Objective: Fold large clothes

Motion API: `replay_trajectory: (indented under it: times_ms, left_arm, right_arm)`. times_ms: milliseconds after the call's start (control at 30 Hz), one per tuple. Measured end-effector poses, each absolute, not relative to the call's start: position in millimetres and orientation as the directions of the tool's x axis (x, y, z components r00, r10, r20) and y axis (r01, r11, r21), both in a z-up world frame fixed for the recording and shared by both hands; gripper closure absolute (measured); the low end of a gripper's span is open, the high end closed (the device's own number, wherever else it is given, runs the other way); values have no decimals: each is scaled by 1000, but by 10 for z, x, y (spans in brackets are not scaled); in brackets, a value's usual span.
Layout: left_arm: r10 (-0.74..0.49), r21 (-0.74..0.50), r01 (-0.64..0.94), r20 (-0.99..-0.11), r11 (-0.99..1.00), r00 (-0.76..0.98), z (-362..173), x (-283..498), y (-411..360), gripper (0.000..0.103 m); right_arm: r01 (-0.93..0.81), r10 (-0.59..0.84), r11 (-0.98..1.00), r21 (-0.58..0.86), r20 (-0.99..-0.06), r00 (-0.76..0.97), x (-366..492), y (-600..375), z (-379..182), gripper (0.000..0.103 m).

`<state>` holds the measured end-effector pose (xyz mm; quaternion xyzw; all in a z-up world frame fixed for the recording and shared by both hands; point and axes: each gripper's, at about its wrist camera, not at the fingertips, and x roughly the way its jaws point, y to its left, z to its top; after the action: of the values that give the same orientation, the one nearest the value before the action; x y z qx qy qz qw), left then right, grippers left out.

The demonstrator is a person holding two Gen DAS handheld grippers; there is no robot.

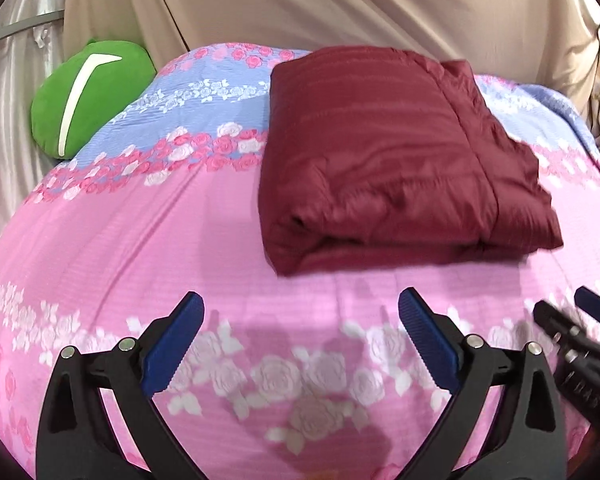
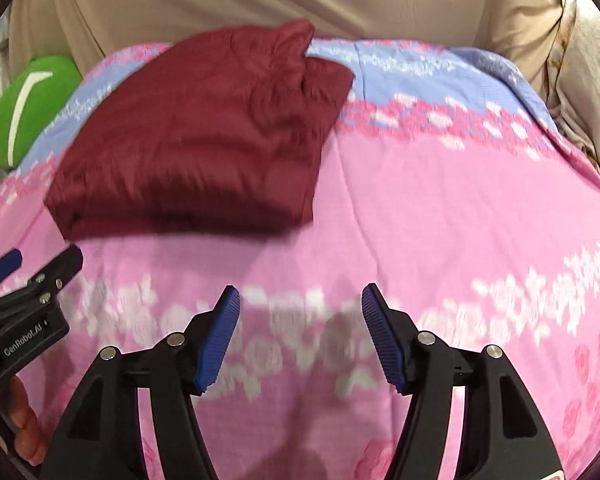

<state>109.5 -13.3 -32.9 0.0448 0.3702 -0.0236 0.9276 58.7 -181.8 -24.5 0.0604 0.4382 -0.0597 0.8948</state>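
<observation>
Both tongs stand with their blue ribbed pads apart and nothing between them: the left tongs [image 1: 300, 344] and the right tongs [image 2: 300, 340] hover side by side above the near part of the bed, short of the garment and not touching it.

The dark red quilted puffy jacket [image 1: 388, 160] lies on the bed as a thick, roughly rectangular bundle, several layers showing at its near edge. From the right wrist view its far corner bunches up a little, and one flap at the right side sits slightly askew; no sleeve or hood hangs loose outside the bundle. Judging from that compact shape and the empty tongs held clear of it, the folding looks finished or nearly so. What may remain is only to flatten the raised far corner or square up the right edge, if that is wanted at all.

Under the jacket spreads the pink and blue bedspread with a rose print [image 1: 140, 240]. Well apart, at the far left edge of the bed, rests a green round plush cushion with a white stripe [image 1: 88, 100], and a beige draped cloth [image 1: 300, 4] hangs behind the bed.
</observation>
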Motion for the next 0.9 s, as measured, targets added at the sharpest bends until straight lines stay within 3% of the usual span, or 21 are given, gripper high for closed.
replay_trajectory:
  times_ms: [300,900]
  left_arm:
    - [9,89,71,-685,994,728,-356,983,-214,7]
    - [42,168,100,-681,981,731,-383,933,-395,8]
  right_arm:
    - [159,-89,987,16,-768,634,449,-1706,-216,36]
    - [153,-88,988,12,-771,631,454,-1648,-228,35]
